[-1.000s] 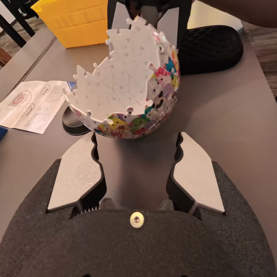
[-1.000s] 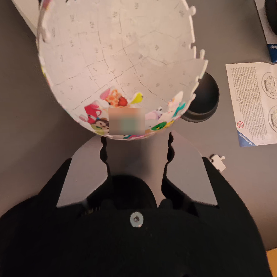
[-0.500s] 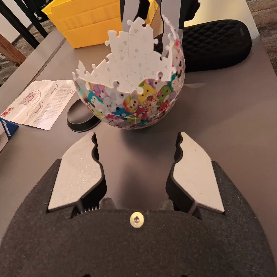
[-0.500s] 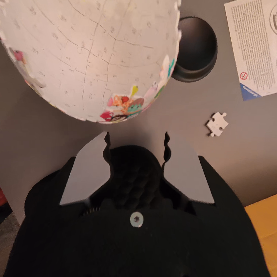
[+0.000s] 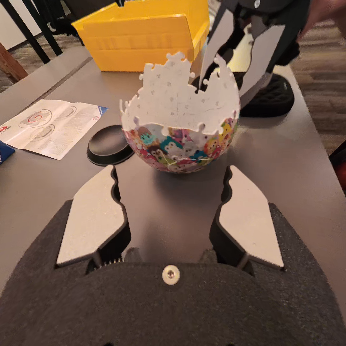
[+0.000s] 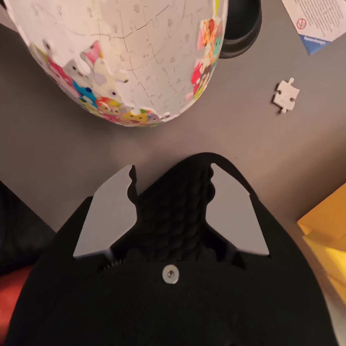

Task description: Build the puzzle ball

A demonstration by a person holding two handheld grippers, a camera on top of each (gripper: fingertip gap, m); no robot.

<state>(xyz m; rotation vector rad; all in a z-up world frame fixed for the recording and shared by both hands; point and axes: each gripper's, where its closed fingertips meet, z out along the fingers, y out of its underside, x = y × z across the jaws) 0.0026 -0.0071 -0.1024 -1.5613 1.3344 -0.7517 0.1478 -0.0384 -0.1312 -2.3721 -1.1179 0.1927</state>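
The partly built puzzle ball (image 5: 180, 131) is an open bowl with colourful cartoon faces outside and a white inside. It rests on the grey table (image 5: 262, 168) with its jagged opening facing up. My left gripper (image 5: 170, 168) is open and empty, just short of the ball's near side. My right gripper (image 5: 222, 88) is open and empty behind the ball, raised above the table. In the right wrist view the ball (image 6: 121, 61) lies ahead of the right gripper (image 6: 172, 165), clearly apart from it. One loose white puzzle piece (image 6: 284, 97) lies on the table.
A black round stand (image 5: 108, 146) sits against the ball's left side. A printed leaflet (image 5: 50, 127) and a blue box corner (image 5: 5, 155) lie far left. A yellow bin (image 5: 142, 43) stands at the back. A black quilted pad (image 5: 267, 97) lies back right, under the right gripper. The loose white puzzle piece (image 6: 284, 97) is about 12 centimeters from my right fingertips and 20 centimeters from my left.
The ball has turned from tilted toward my left gripper to opening up. My right gripper has pulled back from the ball. The left gripper stays open.
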